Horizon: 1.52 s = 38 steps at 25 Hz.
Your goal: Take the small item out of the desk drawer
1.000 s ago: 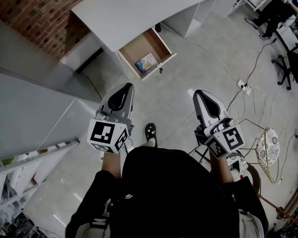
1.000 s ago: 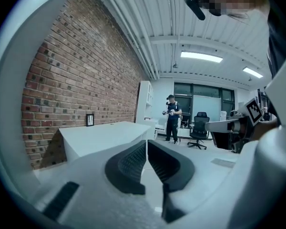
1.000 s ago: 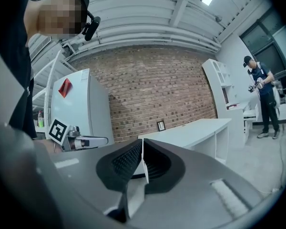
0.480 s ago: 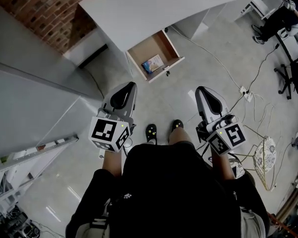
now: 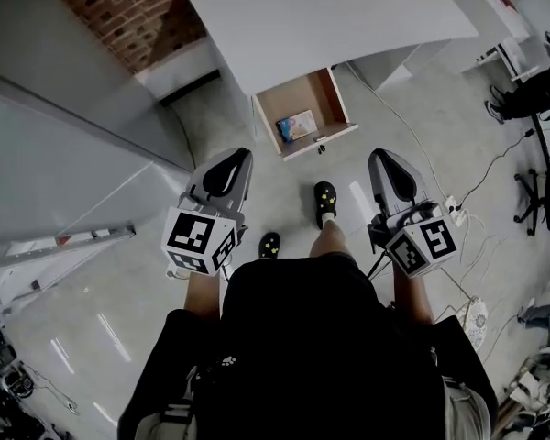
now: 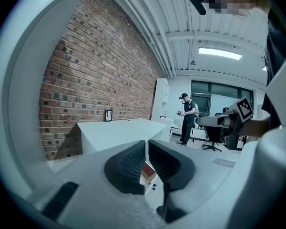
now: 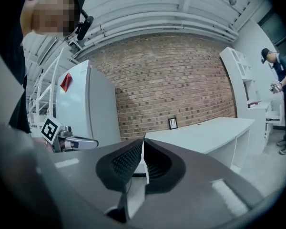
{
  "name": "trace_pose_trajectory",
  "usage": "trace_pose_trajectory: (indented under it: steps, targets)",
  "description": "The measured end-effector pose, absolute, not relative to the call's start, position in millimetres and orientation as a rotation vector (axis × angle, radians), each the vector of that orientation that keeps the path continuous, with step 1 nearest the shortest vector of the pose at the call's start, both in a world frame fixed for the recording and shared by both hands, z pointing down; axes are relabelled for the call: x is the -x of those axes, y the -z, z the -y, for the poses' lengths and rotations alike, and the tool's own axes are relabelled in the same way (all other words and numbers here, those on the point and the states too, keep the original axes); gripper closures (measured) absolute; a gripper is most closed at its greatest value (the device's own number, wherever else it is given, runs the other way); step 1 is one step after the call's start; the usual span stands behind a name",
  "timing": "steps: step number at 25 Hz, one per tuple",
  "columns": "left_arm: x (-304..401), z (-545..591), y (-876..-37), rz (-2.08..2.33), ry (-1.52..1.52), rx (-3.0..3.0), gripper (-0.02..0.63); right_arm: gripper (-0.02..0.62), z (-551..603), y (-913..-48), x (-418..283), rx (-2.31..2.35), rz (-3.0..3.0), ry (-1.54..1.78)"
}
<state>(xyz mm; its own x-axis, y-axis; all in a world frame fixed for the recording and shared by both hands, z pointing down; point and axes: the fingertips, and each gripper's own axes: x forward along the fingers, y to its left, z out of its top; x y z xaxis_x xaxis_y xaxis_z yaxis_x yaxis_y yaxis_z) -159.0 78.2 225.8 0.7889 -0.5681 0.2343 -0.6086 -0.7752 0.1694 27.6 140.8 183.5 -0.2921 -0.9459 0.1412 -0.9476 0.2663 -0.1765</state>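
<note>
Head view, steeply down: pale wooden desk drawer (image 5: 298,94) pulled open below the front edge of a broad white worktop (image 5: 330,16), red brick wall (image 5: 137,7) to the upper left. Inside the drawer, toward its front, a small flat blue-and-yellow packet (image 5: 298,125) lying on the bare bottom, touched by nothing. Left gripper (image 5: 231,161) and right gripper (image 5: 388,161) held side by side over the grey floor (image 5: 211,117), both pointing toward the drawer and both well short of it. Between them, a black shoe with yellow dots (image 5: 324,202) stepped forward.

Left gripper view: dark ribbed jaws of the left gripper (image 6: 147,147) a narrow slit apart, just opened a little further, nothing between them. White worktop and brick wall ahead.

Right gripper view: jaws of the right gripper (image 7: 143,149) pressed together, holding nothing. Same worktop ahead, slightly to the right.
</note>
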Motion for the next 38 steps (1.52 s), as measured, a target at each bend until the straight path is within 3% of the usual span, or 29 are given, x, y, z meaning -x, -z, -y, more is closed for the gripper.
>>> trace_pose_trajectory:
  steps: [23, 38]
  targets:
    - [62, 12, -332, 1.067, -0.551, -2.548, 0.575, 0.577, -4, -289, -106, -1.425, 2.536, -0.518]
    - [21, 40, -337, 1.264, -0.472, -2.431, 0.569, 0.565, 52, -317, -138, -1.156, 2.611, -0.549]
